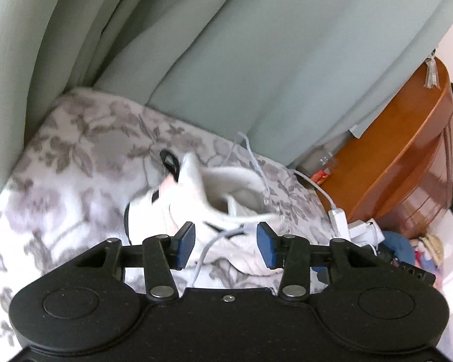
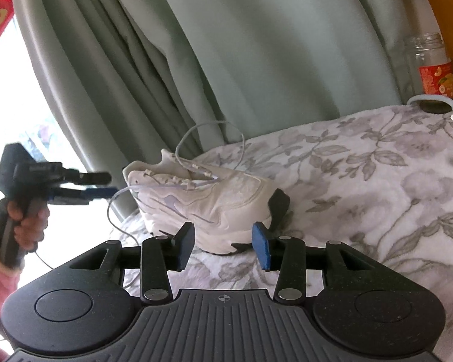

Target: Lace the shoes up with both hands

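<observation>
Parted tongs (image 2: 223, 245) before white shoe (image 2: 208, 193)

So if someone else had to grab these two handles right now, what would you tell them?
Left tool: open, nothing pinched; a loose strand of the lace runs between its pads, at the shoe's opening end.
Right tool: open and empty, beside the sole of the white shoe.
The shoe lies on the flowered blanket by the curtain.
Done: the lace is threaded through several eyelets, its ends looping free.
Left: pick up both ends, finish threading, pull snug and tie. How many eyelets remain I cannot tell.
</observation>
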`<control>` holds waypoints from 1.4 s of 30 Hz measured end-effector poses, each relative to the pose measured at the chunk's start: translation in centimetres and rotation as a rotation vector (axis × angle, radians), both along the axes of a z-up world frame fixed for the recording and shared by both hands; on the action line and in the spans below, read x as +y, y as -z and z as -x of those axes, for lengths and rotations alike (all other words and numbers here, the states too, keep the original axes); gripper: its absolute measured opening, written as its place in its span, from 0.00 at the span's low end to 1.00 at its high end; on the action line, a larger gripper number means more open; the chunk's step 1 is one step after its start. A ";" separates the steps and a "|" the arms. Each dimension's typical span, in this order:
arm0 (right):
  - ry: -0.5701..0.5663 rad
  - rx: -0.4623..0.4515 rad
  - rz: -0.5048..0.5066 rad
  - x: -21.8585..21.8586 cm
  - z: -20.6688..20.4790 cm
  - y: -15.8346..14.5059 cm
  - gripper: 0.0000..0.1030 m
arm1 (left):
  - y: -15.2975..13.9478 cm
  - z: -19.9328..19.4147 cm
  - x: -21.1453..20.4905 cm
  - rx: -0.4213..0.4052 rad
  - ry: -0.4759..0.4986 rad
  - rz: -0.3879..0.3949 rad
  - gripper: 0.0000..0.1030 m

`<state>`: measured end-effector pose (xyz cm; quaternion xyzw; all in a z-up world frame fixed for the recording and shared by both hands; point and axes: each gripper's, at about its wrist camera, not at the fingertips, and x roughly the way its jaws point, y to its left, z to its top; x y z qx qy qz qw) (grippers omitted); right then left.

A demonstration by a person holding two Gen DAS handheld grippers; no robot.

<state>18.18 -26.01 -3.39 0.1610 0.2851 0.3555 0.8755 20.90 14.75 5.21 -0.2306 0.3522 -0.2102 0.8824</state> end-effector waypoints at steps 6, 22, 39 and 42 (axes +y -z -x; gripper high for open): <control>-0.016 -0.007 0.020 1.0 0.4 -0.4 0.39 | 1.3 -0.5 -0.7 0.024 0.031 0.020 0.37; -0.026 0.003 0.044 2.1 0.6 -0.6 0.42 | 2.7 1.1 2.4 0.024 -0.161 0.130 0.00; 0.000 0.033 0.023 1.9 -0.4 0.0 0.46 | -0.1 0.6 2.3 -0.049 -0.097 0.101 0.52; 0.005 0.042 0.020 1.8 -0.5 0.3 0.46 | 0.0 -1.4 1.5 -0.032 -0.120 0.070 0.55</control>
